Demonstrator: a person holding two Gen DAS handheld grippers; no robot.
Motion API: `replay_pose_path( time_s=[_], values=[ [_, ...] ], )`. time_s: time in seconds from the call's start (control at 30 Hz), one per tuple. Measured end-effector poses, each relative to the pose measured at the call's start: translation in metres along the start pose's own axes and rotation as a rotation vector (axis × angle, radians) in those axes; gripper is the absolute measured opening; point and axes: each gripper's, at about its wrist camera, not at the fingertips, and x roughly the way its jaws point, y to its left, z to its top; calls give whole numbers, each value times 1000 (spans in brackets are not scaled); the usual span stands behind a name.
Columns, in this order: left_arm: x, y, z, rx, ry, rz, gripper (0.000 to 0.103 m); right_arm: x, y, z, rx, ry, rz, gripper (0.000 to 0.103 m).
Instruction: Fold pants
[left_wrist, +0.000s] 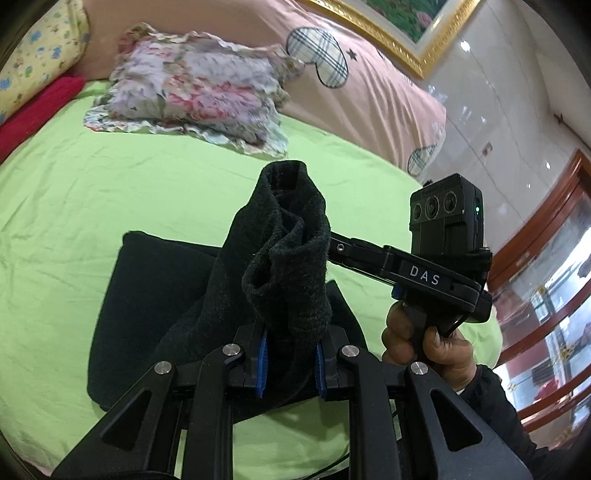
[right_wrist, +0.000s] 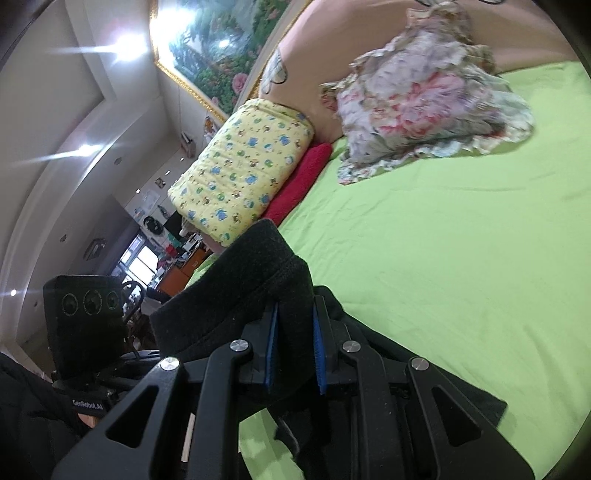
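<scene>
On the bed's lime-green sheet (left_wrist: 92, 192), the black fleece pants (left_wrist: 147, 295) lie partly flat, one bunched end raised off the bed. The left gripper (left_wrist: 290, 363), blue-padded, is clamped on that raised fabric. The right gripper (right_wrist: 295, 354) likewise pinches a thick fold of the same pants between its blue pads. Its black handle, marked DAS, sits in the person's right hand (left_wrist: 424, 343). Beyond lies a crumpled floral cloth (left_wrist: 192, 88), against a pink heart-patterned quilt (left_wrist: 369, 85).
</scene>
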Motion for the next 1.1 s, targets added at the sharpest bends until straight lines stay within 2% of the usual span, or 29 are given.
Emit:
replay_pose_path(
  time_s=[0.53,0.73,0.9,0.97,1.07,1.1],
  values=[
    [42,-27,-8,77,66,-15,19,-31,-35,-30,90,-69,-41,19],
    [54,-29,-11,100,76,-13,21,-36,-39,-39,110,-68,-90,19],
    [59,-34,-16,128,72,-32,26,-41,-38,-43,115,-62,-173,22],
    [61,-36,-17,139,82,-46,32,-46,-36,-46,113,-65,-205,22],
    [63,-40,-20,154,91,-72,47,-57,-36,-51,131,-76,-251,22],
    [63,-42,-21,157,93,-88,54,-62,-36,-54,144,-84,-279,22]
  ],
)
